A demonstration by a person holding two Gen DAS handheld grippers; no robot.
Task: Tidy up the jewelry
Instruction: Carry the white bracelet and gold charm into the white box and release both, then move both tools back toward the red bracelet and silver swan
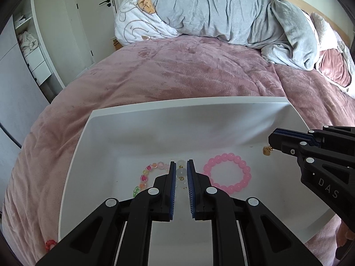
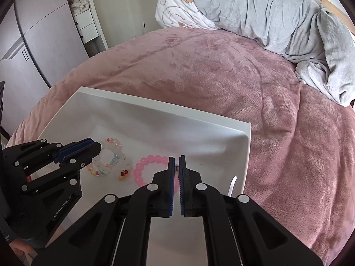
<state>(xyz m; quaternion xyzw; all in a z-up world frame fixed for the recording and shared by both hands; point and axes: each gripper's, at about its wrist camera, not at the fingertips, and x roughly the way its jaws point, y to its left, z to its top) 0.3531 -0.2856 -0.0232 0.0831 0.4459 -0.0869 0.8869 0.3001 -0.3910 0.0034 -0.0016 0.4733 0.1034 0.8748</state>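
left gripper [image 1: 181, 166]: jaws narrow, clear-bead bracelet [image 1: 181, 174] between its pads | right gripper [image 2: 176, 163]: jaws pinched on small gold charm [image 1: 266, 150], dangling just above white tray [image 1: 199, 104] floor by its right wall | pink bead bracelet [image 1: 227, 173] lies flat mid-tray, between both grippers | multicolour bead bracelet [image 1: 145, 176] nearer left wall

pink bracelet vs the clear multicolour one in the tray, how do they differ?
The pink bracelet has uniform opaque pink beads; the clear bracelet mixes see-through and coloured beads. The pink one lies as an open ring; the clear one is bunched in loops. Both rest on the white tray.
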